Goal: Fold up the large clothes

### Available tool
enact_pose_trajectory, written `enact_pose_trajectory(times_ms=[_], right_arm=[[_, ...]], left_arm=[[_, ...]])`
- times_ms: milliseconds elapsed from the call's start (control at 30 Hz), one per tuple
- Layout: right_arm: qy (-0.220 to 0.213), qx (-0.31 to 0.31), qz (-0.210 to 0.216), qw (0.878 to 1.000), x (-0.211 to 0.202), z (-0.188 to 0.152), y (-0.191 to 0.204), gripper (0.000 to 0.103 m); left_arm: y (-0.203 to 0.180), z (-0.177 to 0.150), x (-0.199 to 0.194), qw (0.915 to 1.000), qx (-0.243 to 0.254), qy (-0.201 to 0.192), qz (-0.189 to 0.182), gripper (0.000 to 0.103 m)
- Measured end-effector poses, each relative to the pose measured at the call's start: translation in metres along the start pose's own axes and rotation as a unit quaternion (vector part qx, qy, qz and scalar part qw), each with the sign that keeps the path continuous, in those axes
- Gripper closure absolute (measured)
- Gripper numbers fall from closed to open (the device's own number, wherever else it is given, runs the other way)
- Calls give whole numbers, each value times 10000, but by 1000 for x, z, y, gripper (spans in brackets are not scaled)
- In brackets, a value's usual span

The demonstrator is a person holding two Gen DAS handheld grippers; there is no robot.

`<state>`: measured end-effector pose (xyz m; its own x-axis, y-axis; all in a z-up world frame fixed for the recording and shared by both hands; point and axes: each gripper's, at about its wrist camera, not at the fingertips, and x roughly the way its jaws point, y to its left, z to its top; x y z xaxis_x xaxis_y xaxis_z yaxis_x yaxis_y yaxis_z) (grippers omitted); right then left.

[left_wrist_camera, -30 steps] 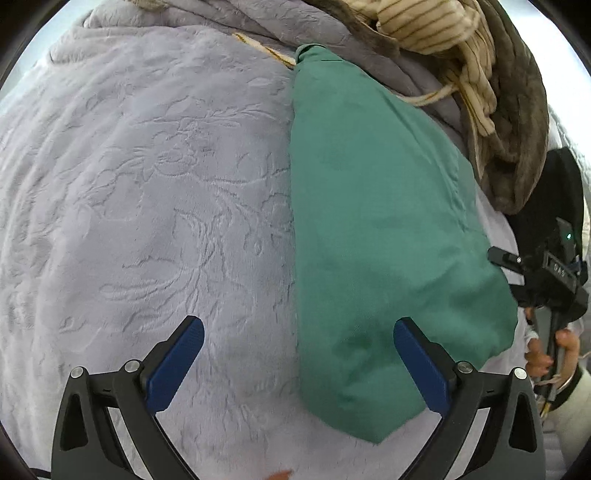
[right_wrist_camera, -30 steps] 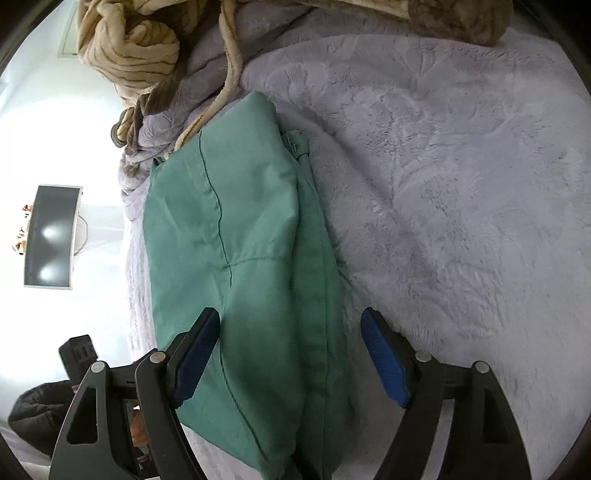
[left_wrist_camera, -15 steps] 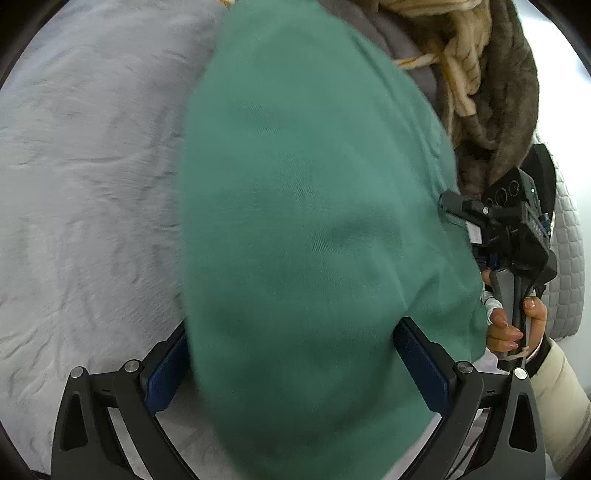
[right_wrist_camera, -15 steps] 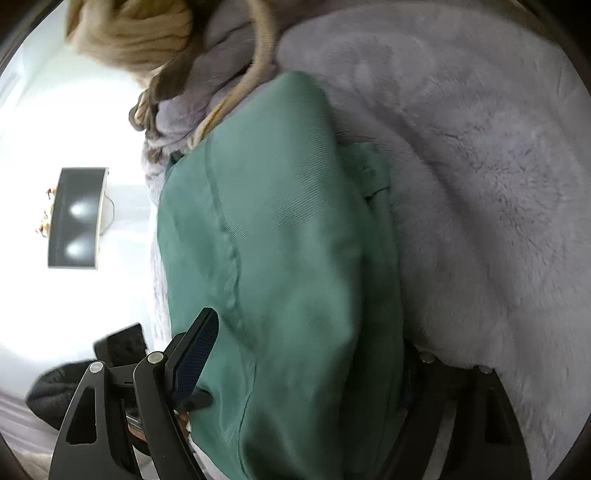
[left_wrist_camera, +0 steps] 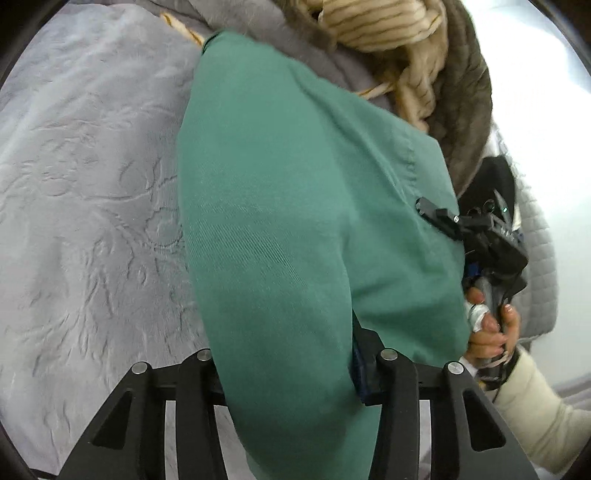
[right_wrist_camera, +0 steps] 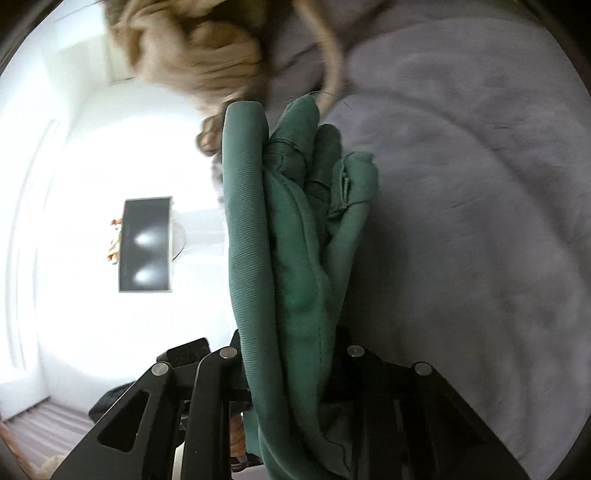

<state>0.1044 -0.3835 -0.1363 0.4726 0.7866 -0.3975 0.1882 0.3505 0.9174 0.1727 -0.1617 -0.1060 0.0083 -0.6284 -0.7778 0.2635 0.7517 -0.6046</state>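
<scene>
Green cotton twill fills both of my views: the green garment [left_wrist_camera: 280,229] is bunched into several layers and pinched at one end by each tool. My left gripper [left_wrist_camera: 284,373] has its jaws closed narrow on the near end of the cloth, which spills out over them. My right gripper [right_wrist_camera: 291,369] is likewise clamped on a thick stack of folds, and from its camera I count at least 3 layers standing edge-on [right_wrist_camera: 295,229]. In the left view I can also see the right gripper at the far side of the garment, with the hand [left_wrist_camera: 491,325] around its handle.

The garment hangs between the 2 tools, above the grey embossed bedspread [left_wrist_camera: 92,221]. Beyond the garment's far end lies a heap of tan striped fabric [left_wrist_camera: 384,26] and a brown furry blanket [left_wrist_camera: 465,110], close to it but, as far as I can tell, not caught in it.

My judgement is that the folding is well along: the piece is already doubled lengthwise into a narrow strip, and I seem to be mid-way through bringing it over for another fold. What remains is laying it flat on the bedspread, squaring the edges and letting go. The layers in the right jaws look uneven, so they may slip out of line.
</scene>
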Motion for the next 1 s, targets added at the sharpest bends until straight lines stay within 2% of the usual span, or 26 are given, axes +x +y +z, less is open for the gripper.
enact_pose_trajectory(times_ms=[200,333,600,700,767,900,967,1000], right_arm=[[165,-209,155,9995,21,-35,41,78],[267,-197,284,9990,58,-77,59,78],[419,244,645,9967,162,-180,75,77],[483,445,627,9959,207,-205,72,77],[532,584,483,9957,233,-218,63,77],[597,799,-273,9946,264,-233,40,77],[429,889,-729,9924,255,-232,32,72],[342,931,-996,9901,248,-230,31,71]], left_arm=[[0,-24,-54,9997,15,-209,-151,56],[17,-46,-93,9998,84,-199,-50,56],[100,-110,-203,9991,109,-21,416,56],[138,-137,-233,9983,13,16,578,56],[166,-155,-241,9975,-80,10,698,56],[224,-185,-227,9930,-310,124,1135,54],[237,-193,-224,9928,-414,138,1113,43],[238,-196,-226,9922,-380,109,1186,40]])
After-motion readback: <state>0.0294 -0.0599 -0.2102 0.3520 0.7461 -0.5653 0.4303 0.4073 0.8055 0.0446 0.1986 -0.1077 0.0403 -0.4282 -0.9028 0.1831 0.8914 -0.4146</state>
